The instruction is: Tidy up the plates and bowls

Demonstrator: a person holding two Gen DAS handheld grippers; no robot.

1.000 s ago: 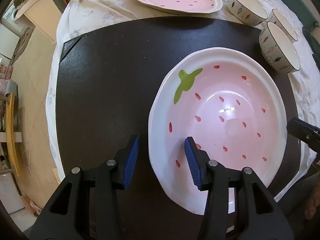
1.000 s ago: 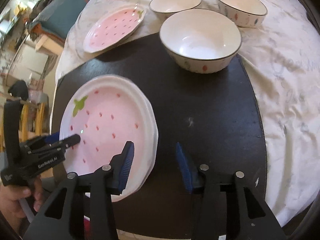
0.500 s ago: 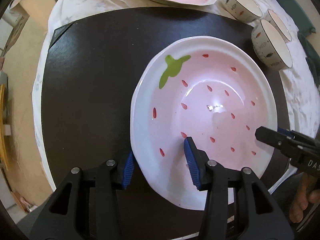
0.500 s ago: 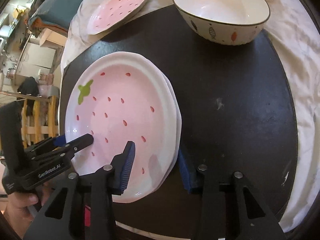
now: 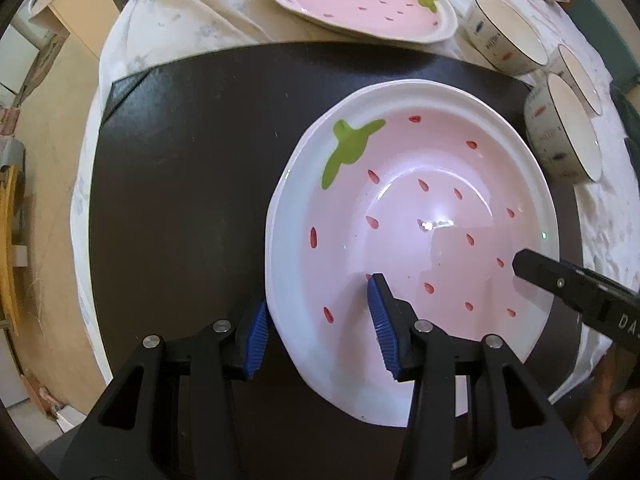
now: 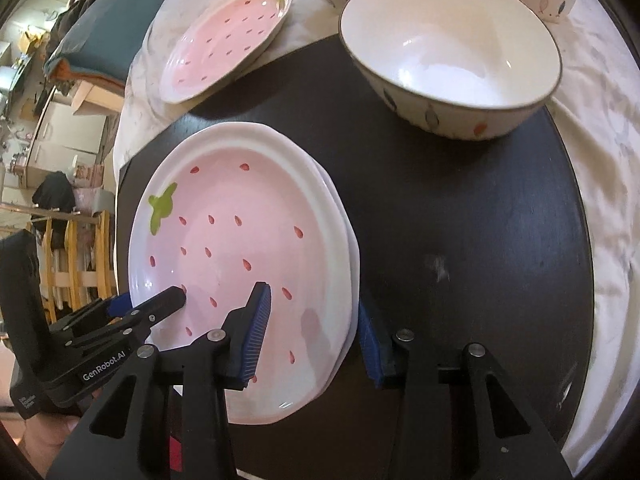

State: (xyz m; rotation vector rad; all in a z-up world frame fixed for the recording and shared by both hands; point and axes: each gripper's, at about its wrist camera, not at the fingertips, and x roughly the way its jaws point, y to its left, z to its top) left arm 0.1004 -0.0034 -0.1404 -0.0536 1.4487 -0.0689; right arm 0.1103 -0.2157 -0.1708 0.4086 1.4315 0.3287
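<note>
**Both grippers straddling rim of strawberry plate stack**

Near, lower frame: left gripper (image 5: 320,330) straddles the near-left rim of the top strawberry plate (image 5: 416,216), jaws partly spread, pads not visibly pressing. Right gripper (image 6: 312,338) straddles the opposite rim likewise; a second plate's edge (image 6: 352,264) shows beneath. The stack rests on the dark mat (image 5: 180,184).

Judgement: seat both pads evenly before closing; lift level to avoid slipping.

Far, upper frame: another strawberry plate (image 5: 360,0) and bowls (image 6: 452,52) on the cloth.
</note>
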